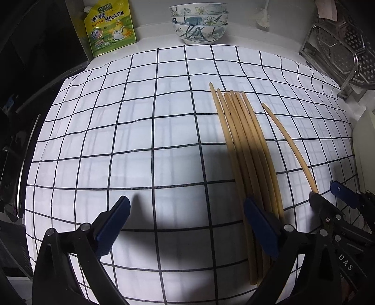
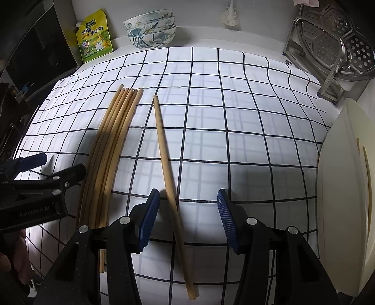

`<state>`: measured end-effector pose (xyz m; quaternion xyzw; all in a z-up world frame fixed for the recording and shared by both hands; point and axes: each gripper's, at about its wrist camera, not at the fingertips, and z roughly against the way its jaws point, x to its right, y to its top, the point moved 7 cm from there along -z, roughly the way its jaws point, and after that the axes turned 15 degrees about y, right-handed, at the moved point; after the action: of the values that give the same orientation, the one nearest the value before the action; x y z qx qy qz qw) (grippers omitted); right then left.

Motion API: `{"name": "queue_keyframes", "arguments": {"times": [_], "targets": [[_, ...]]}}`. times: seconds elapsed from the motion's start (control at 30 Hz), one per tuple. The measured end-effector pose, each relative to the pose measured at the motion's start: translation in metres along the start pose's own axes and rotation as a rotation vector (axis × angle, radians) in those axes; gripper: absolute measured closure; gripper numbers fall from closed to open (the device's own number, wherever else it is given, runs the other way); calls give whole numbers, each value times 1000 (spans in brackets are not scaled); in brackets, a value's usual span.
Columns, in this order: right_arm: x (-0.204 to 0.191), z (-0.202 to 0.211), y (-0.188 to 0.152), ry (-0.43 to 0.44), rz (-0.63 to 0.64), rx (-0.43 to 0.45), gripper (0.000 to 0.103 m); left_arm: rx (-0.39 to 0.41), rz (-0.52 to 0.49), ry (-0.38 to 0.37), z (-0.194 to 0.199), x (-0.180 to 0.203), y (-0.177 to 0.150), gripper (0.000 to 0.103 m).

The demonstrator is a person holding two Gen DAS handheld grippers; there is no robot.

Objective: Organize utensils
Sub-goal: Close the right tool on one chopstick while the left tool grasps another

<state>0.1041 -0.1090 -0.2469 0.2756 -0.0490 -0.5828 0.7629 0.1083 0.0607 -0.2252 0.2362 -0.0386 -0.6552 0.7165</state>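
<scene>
Right hand-held gripper (image 2: 187,218) spread apart, lone chopstick (image 2: 167,169) lying between its fingers, bundle (image 2: 110,150) left of it

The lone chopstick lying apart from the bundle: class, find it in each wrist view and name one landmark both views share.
Left wrist view: the lone chopstick lies right of the chopstick bundle, running to the right tongs.
Right wrist view: it lies centre, right of the bundle, passing between the open right tongs.
Shared landmark: the stacked floral bowls at the back.
</scene>
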Motion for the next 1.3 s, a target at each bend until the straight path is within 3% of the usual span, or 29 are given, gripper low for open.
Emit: {"name": "queue_keyframes", "arguments": {"times": [0.2, 0.87, 0.9, 1.0, 1.07, 1.13, 1.2, 1.3], "targets": [[0, 0, 0, -1, 2, -1, 54, -19, -18, 31, -6, 6, 1, 5], [-6, -2, 4, -10, 72, -7, 56, -15, -6, 29, -9, 7, 8, 7], [-8, -2, 4, -4, 81, -8, 59, -15, -7, 23, -8, 8, 9, 10], [-14, -3, 4, 15, 110, -13, 73, -3, -14, -14, -3, 12, 9, 32], [-17, -4, 4, 19, 122, -18, 93, 13, -37, -26, 2, 18, 11, 51], [-18, -5, 4, 20, 127, -24, 96, 18, -57, -36, 6, 24, 12, 79], [-18, -5, 4, 37, 120, -27, 97, 13, -65, -54, 8, 26, 12, 95], [-16, -2, 3, 71, 84, -24, 97, -4, -63, -71, 7, 25, 11, 96]]}}
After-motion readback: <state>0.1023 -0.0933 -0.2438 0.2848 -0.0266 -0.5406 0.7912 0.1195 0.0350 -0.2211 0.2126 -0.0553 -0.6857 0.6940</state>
